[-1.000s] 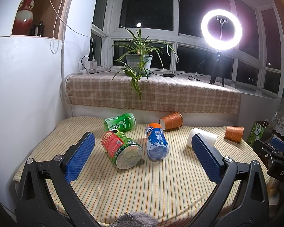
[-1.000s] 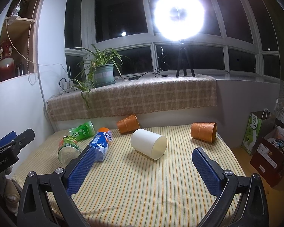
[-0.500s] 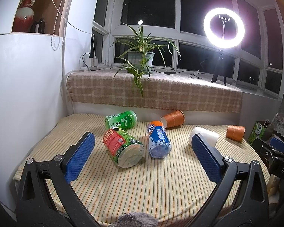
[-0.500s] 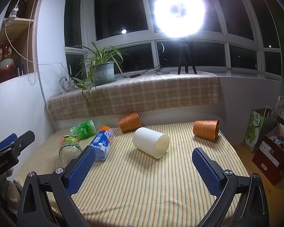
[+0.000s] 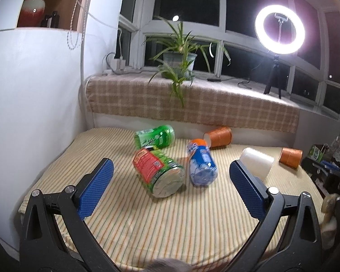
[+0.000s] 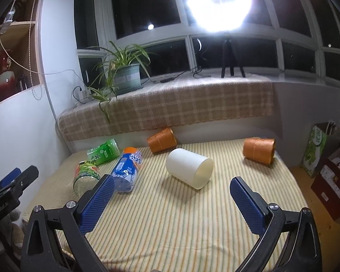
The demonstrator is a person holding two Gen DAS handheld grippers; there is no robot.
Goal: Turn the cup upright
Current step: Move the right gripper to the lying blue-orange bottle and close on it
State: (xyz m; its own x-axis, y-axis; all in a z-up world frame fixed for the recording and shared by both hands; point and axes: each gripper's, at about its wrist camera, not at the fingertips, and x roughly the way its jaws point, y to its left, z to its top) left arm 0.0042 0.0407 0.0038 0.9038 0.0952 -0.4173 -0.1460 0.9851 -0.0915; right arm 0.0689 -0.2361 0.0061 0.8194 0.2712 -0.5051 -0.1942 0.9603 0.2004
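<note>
- While I hold my right gripper (image 6: 172, 195) wide apart above the striped cloth (image 6: 181, 226), the white cup (image 6: 189, 167) lies on its side just beyond it.
- My left gripper (image 5: 171, 178) is also spread apart, with the cup (image 5: 257, 162) behind its right finger.

Each tool (image 5: 170, 181) (image 6: 171, 190) has black arms, silver screws and blue dimpled pads (image 5: 94, 187).

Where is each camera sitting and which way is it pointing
Left wrist: on the left gripper, over the table's left side, facing the window; its open blue fingers frame the red-labelled bottle.
Right wrist: on the right gripper, further right, facing the window; its open fingers frame the white cup, and the left gripper shows at the left edge.
Shared: white cup, orange cups, bottles, plant, ring light.
</note>
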